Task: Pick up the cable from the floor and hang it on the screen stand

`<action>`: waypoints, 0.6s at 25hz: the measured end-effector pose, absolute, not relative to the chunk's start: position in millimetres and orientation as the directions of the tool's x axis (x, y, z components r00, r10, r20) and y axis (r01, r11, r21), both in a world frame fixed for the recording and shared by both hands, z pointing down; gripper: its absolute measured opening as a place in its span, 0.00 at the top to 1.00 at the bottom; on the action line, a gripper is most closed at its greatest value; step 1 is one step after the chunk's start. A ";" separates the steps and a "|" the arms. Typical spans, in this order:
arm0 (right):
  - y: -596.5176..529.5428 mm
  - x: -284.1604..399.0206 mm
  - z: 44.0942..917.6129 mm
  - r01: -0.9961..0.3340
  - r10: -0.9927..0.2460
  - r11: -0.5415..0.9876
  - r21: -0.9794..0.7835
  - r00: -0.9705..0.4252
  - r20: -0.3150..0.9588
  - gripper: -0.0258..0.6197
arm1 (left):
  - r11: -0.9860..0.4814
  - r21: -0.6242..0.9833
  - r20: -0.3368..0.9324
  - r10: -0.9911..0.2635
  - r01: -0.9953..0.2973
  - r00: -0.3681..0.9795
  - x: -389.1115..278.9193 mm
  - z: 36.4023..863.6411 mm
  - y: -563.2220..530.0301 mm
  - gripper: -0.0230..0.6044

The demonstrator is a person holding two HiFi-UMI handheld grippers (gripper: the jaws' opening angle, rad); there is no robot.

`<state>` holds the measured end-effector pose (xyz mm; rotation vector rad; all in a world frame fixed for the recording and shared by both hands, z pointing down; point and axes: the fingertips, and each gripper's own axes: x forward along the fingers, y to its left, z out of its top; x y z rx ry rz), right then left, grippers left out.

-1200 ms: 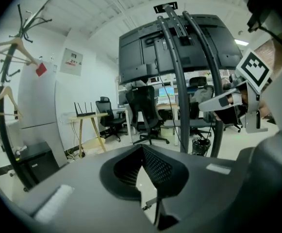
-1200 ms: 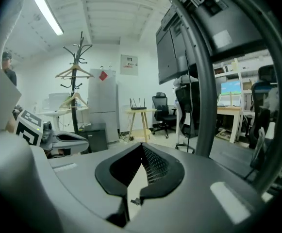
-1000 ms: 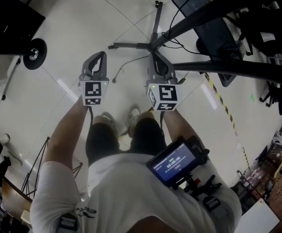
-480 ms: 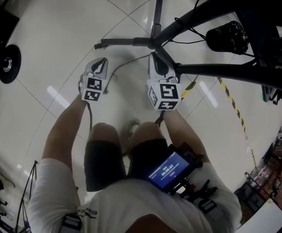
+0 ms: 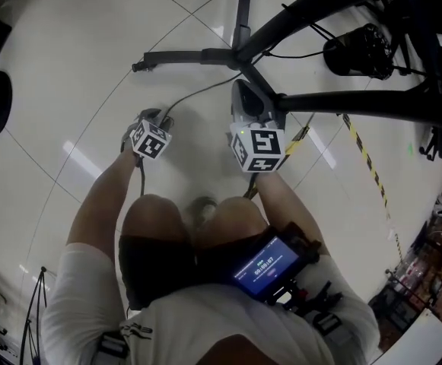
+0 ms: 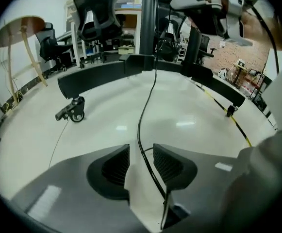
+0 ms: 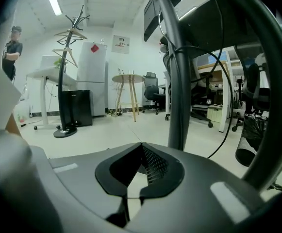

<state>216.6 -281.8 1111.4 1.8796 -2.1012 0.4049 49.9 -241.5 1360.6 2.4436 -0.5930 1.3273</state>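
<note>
Glossy pale floor point(image 5: 61, 74), office room; the left gripper view shows a round table point(image 6: 17, 26) far left, office chairs behind and a caster point(image 6: 73, 111) on one leg of the screen stand point(image 5: 198, 55). The left hand-held gripper point(image 5: 154, 119) is low over the floor, jaws a narrow gap apart, and the thin black cable point(image 6: 141, 118) runs loose between them, nearer the right jaw, not pinched. The cable lies on the floor and leads up to the stand's centre; its far end is lost there. The right hand-held gripper point(image 5: 245, 97) sits beside the stand pole point(image 7: 178, 81), jaws closed together on nothing. Yellow-black tape point(image 5: 365, 158) lies at right. The stand top and screen are cut off.
</note>
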 end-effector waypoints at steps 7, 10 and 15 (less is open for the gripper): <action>-277.3 220.4 1117.1 -0.995 -0.913 0.102 -0.014 -0.099 0.395 0.94 | -0.873 0.052 0.891 -0.178 -0.485 0.416 41.3 1385.7 -230.9 0.78; -277.5 218.5 1119.3 -0.994 -0.913 0.106 -0.008 -0.100 0.396 0.94 | -0.883 0.040 0.891 -0.180 -0.467 0.416 44.0 1388.4 -227.2 0.86; -278.3 212.5 1120.2 -0.993 -0.910 0.116 -0.002 -0.107 0.400 0.94 | -0.868 0.063 0.885 -0.181 -0.493 0.430 41.2 1386.5 -226.0 0.92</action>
